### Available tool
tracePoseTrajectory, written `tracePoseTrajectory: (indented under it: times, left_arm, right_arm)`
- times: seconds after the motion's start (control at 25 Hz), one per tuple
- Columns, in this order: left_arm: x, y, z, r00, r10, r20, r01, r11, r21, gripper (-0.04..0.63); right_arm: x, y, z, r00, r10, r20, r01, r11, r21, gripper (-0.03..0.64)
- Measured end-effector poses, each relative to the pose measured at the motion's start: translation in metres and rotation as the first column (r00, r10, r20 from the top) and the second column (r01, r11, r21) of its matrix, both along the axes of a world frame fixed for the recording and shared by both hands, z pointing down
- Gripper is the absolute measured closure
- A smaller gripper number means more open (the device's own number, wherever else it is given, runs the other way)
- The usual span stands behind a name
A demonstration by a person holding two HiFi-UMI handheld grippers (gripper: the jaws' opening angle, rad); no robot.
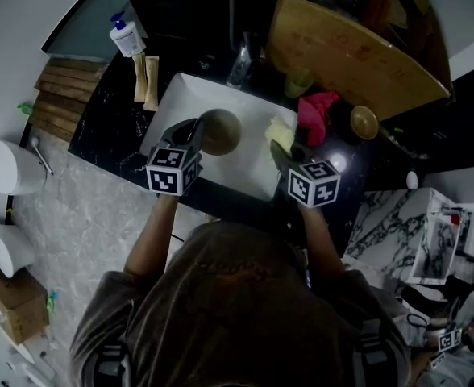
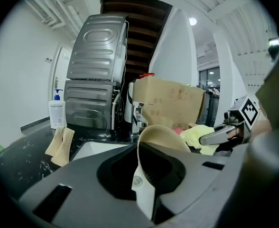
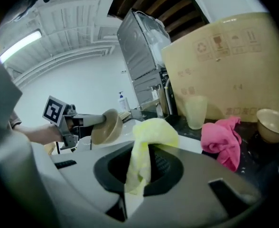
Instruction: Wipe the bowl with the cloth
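My left gripper (image 1: 195, 131) is shut on the rim of a tan bowl (image 1: 219, 131), held over the white sink (image 1: 180, 95). The bowl (image 2: 161, 139) stands on edge between the jaws in the left gripper view, and shows as the bowl (image 3: 106, 126) at left in the right gripper view. My right gripper (image 1: 281, 147) is shut on a yellow cloth (image 1: 280, 132), a short way right of the bowl. The cloth (image 3: 146, 144) hangs bunched from the jaws. Cloth and bowl are apart.
A pink cloth (image 1: 316, 113) and a second small bowl (image 1: 363, 122) lie on the black counter at right, with a translucent cup (image 1: 298, 81) behind. A cardboard box (image 1: 346, 51) stands at the back. A faucet (image 1: 241, 59), soap bottle (image 1: 126, 36) and tan sponges (image 1: 146, 81) sit near the sink.
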State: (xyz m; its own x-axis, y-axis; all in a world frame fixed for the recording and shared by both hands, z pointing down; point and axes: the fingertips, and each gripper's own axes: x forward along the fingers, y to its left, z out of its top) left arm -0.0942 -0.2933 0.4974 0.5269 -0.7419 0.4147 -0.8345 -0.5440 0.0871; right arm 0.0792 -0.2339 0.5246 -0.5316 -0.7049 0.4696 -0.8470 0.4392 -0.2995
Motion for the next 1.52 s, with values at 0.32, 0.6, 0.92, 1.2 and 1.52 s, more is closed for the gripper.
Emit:
tracePoseTrajectory:
  times: [0.32, 0.6, 0.92, 1.2, 1.52]
  left_arm:
    - [0.008, 0.005, -0.046, 0.999, 0.024, -0.023, -0.020, 0.987, 0.157, 0.569]
    - [0.013, 0.020, -0.097, 0.995, 0.045, -0.092, -0.012, 0.942, 0.335, 0.571]
    - [0.011, 0.045, -0.140, 0.988, 0.064, -0.140, 0.019, 0.850, 0.527, 0.571]
    - [0.005, 0.048, -0.138, 0.987, 0.056, -0.153, 0.034, 0.849, 0.528, 0.571]
    - [0.004, 0.048, -0.133, 0.986, 0.044, -0.160, 0.044, 0.859, 0.509, 0.571]
  right_arm:
    - [0.000, -0.004, -0.052, 0.997, 0.075, -0.018, -0.069, 0.974, 0.217, 0.591]
    - [0.001, 0.001, -0.105, 0.989, 0.148, -0.019, -0.126, 0.898, 0.421, 0.591]
    - [-0.010, 0.012, -0.134, 0.988, 0.154, -0.014, -0.122, 0.833, 0.540, 0.591]
    - [-0.015, 0.012, -0.135, 0.989, 0.147, 0.007, -0.127, 0.827, 0.548, 0.592]
    - [-0.015, 0.012, -0.131, 0.990, 0.144, 0.009, -0.126, 0.833, 0.539, 0.592]
